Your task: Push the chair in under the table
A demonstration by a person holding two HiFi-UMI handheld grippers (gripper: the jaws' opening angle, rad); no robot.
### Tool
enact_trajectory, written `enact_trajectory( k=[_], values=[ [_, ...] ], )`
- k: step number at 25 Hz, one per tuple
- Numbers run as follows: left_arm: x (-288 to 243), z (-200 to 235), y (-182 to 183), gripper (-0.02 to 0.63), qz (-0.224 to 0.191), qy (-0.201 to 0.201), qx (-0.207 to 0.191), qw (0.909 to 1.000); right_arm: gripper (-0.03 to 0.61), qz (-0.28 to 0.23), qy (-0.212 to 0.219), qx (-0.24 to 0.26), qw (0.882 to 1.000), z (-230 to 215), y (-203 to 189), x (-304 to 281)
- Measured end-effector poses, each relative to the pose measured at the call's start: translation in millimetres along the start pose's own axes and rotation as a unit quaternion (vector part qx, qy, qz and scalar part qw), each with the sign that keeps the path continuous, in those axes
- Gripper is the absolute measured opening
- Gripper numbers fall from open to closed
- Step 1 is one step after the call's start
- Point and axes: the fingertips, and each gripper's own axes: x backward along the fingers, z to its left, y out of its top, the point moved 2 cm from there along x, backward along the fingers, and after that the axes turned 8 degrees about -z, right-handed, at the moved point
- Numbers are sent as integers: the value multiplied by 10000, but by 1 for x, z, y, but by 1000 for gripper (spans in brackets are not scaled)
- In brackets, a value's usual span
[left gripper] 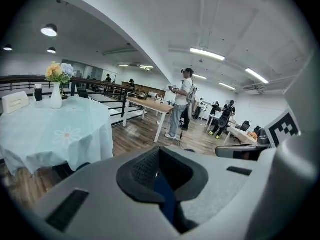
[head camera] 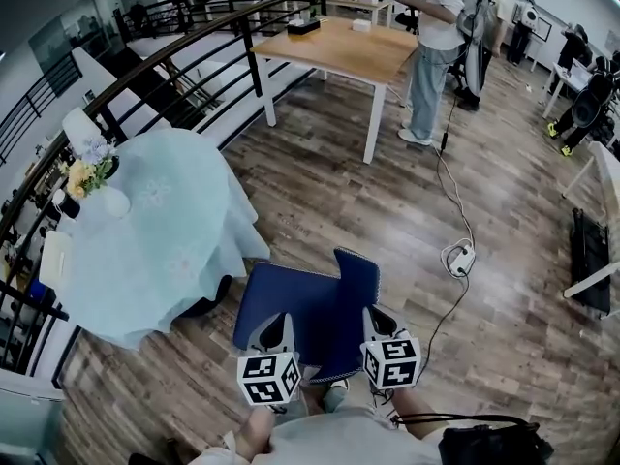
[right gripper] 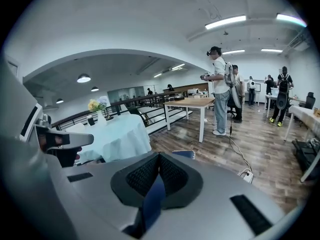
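1. The head view looks steeply down from above the person. The left gripper (head camera: 276,335) and right gripper (head camera: 380,325) sit at its lower edge, and the chair (head camera: 305,303) lies close below.
2. The left gripper view looks along its own jaws, very near them, across the room. The round table (left gripper: 55,134) fills its left side.
3. The right gripper view faces the same way from further right.
4. All three views share the round table, the wooden table (head camera: 339,51) and the standing person (head camera: 433,56).
5. The blue strip low in both gripper views is probably the chair.
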Motion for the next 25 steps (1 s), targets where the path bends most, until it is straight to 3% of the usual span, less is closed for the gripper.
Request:
enact_trajectory(
  k=[19,25],
  values=[
    [-6,-17,-11,5,234,-140,-86,9996,24,281,-157,-117,9994,-26,-12,-4],
    [-7,-22,-25,5,347,-183,-74,9992,71,484,-187,-121,9986,-33,-29,-4]
  ],
)
